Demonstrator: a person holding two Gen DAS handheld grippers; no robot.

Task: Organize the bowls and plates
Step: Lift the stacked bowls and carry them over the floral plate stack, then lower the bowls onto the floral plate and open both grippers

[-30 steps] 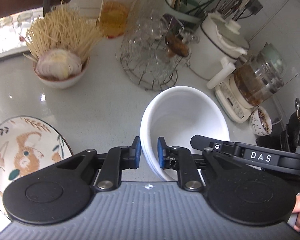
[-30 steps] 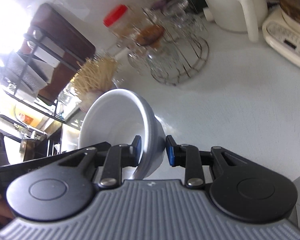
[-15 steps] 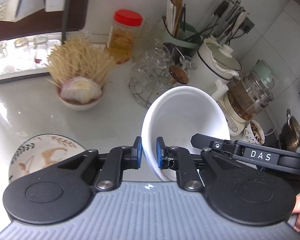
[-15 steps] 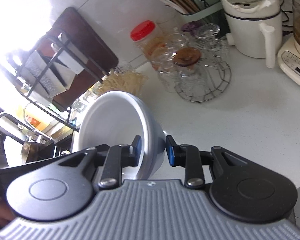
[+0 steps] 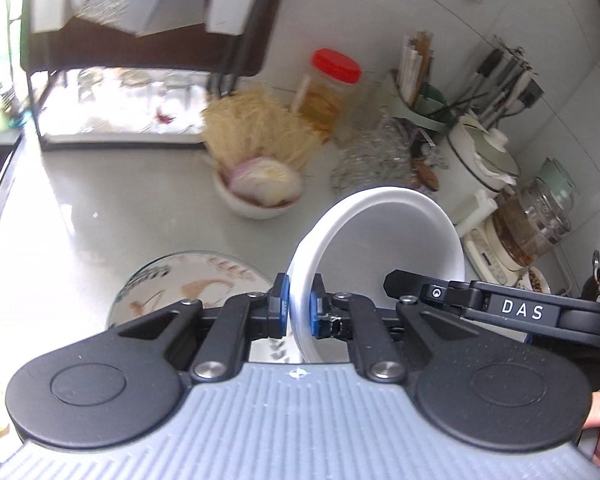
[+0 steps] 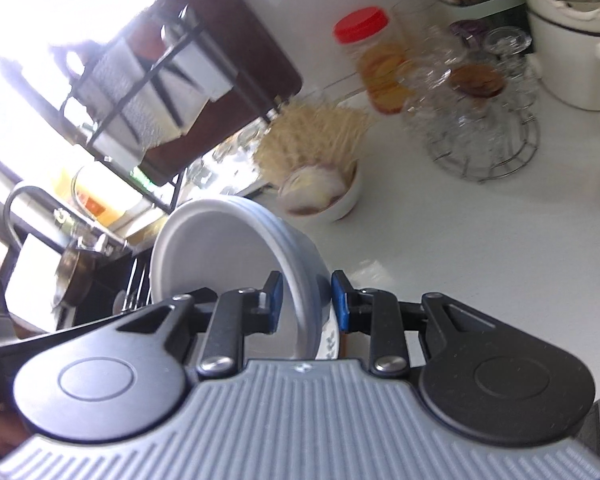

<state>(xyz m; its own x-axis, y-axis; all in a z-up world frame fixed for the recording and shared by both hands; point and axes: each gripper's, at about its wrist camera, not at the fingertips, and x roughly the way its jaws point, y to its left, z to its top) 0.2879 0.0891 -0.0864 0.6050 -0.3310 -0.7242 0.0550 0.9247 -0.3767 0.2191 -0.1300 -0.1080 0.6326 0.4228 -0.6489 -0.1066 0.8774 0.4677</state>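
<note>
Both grippers pinch one white bowl [image 5: 380, 248] by its rim, tilted above the rabbit-pattern plate [image 5: 188, 280]: left gripper [image 5: 298, 312] tight, right gripper [image 6: 306, 300] looser. Uneven pull risks it slipping onto the plate.

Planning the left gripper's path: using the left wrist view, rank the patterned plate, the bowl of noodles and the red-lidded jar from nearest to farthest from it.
Measured from the left gripper, shut on the white bowl:
1. Patterned plate, just beyond the left finger, low on the counter.
2. Bowl of noodles, mid-counter, ahead and slightly left.
3. Red-lidded jar, farthest, against the back wall.
</note>
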